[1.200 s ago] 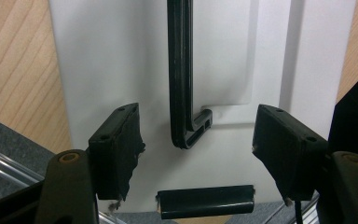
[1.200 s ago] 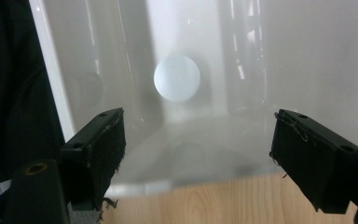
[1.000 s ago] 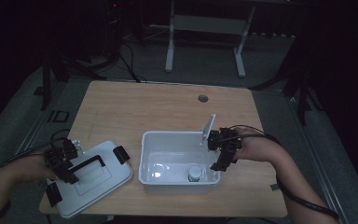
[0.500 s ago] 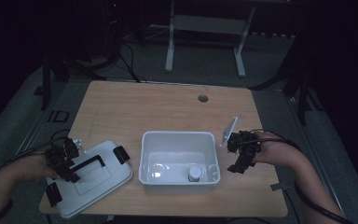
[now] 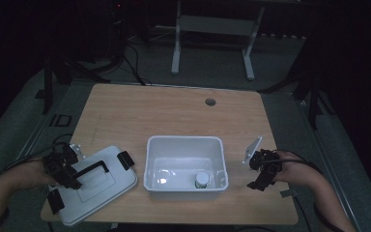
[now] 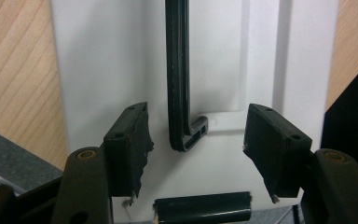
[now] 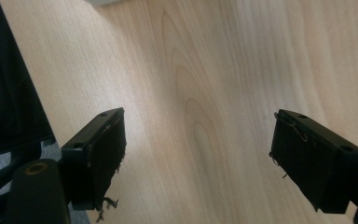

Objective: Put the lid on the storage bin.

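A white bin stands at the table's front middle with a small white-capped bottle inside it. Left of the bin lies its white lid, which has a black handle. My left gripper hovers over the handle's near end. Its jaws have just been closing; the handle stands between them, untouched by the pads. Right of the bin, my right gripper hangs open over bare wood with nothing between its jaws.
Black latches sit on the lid's edges, one of them close to my left gripper. A cable hole marks the table's far side. The lid overhangs the table's front left corner. Bare wood stretches behind the bin.
My right gripper has moved from the bin's right rim to the right and down, ending low over the table beside the bin. The left hand has stayed on the lid.
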`<control>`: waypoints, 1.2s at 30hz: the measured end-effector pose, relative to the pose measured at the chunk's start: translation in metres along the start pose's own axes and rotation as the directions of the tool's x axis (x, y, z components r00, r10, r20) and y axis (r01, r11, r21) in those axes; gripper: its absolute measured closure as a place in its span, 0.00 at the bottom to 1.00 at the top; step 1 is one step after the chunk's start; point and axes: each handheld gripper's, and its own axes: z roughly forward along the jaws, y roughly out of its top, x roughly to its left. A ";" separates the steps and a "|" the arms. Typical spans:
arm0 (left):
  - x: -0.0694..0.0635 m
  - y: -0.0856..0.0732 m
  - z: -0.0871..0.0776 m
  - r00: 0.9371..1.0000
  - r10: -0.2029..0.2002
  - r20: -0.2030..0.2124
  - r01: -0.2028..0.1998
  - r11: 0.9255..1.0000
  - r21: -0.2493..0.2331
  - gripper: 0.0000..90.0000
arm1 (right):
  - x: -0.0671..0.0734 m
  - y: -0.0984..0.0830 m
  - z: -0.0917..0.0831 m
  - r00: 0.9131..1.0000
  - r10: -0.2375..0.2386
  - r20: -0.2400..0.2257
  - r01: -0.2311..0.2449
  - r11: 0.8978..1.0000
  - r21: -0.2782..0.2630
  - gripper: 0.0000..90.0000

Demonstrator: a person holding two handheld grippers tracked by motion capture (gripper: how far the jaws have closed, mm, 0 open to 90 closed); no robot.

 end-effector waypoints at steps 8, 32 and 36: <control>-0.001 -0.002 0.000 1.000 0.010 -0.004 -0.010 1.000 -0.001 0.51 | 0.000 -0.012 0.017 0.999 0.038 0.002 -0.038 0.999 -0.015 0.19; 0.002 0.015 0.001 0.998 0.035 0.057 -0.041 0.993 0.110 0.75 | 0.006 -0.016 0.027 0.998 0.057 0.016 -0.057 0.998 -0.003 0.19; 0.003 0.022 0.001 0.998 0.035 0.059 -0.042 0.991 0.125 0.79 | 0.006 -0.017 0.027 0.998 0.056 0.019 -0.056 0.998 -0.005 0.19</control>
